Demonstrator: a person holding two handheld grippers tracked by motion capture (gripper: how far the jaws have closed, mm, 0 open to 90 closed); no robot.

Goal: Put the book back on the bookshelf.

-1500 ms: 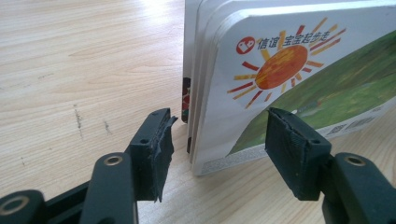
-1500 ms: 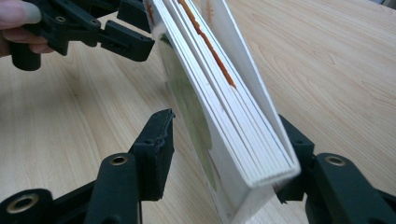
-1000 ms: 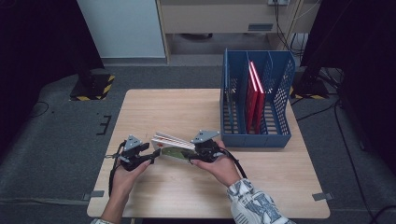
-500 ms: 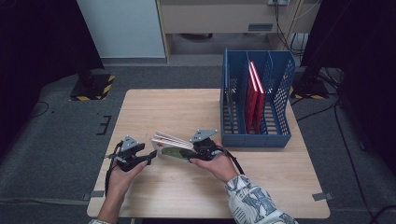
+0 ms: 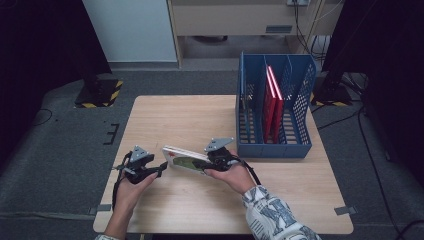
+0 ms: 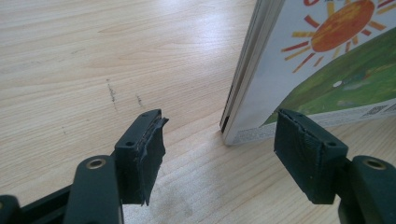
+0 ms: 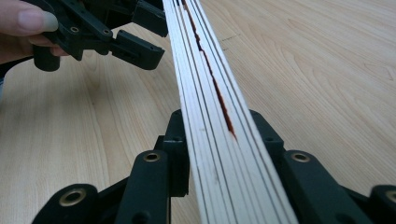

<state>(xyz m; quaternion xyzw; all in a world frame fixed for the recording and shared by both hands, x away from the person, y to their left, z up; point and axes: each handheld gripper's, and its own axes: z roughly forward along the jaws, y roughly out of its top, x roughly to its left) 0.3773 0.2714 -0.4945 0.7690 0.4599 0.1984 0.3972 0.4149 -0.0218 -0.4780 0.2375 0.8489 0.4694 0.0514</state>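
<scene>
Book (image 5: 186, 160) with a sun and green hill on its cover sits between the two tongs, near the front of the tabletop (image 5: 180, 120), its lower edge on the wood and its cover tilted up.

Tabletop: light wood, carrying a blue file rack (image 5: 274, 112) beyond the right tongs, well apart from them. Two red books (image 5: 272, 102) stand upright in one of its inner compartments.

Right tongs (image 5: 212, 162): clamped on the book's near end. In the right gripper view the page block (image 7: 210, 116) runs straight up between the two black jaws, and both press against its sides. These jaws have just been closing, with the book between them.

Left tongs (image 5: 160, 167): apart. In the left gripper view the pads (image 6: 149, 154) stand wide on either side of the book's corner (image 6: 233, 133), which lies just ahead of them and nearer the right-hand pad; neither pad touches it. These jaws have just been opening, and the book's corner lies at the mouth of the gap, not gripped.

Hands: the left hand (image 5: 131, 187) holds the left tongs, the right hand (image 5: 235, 175) holds the right tongs; a patterned sleeve (image 5: 272, 217) covers the right forearm.
</scene>
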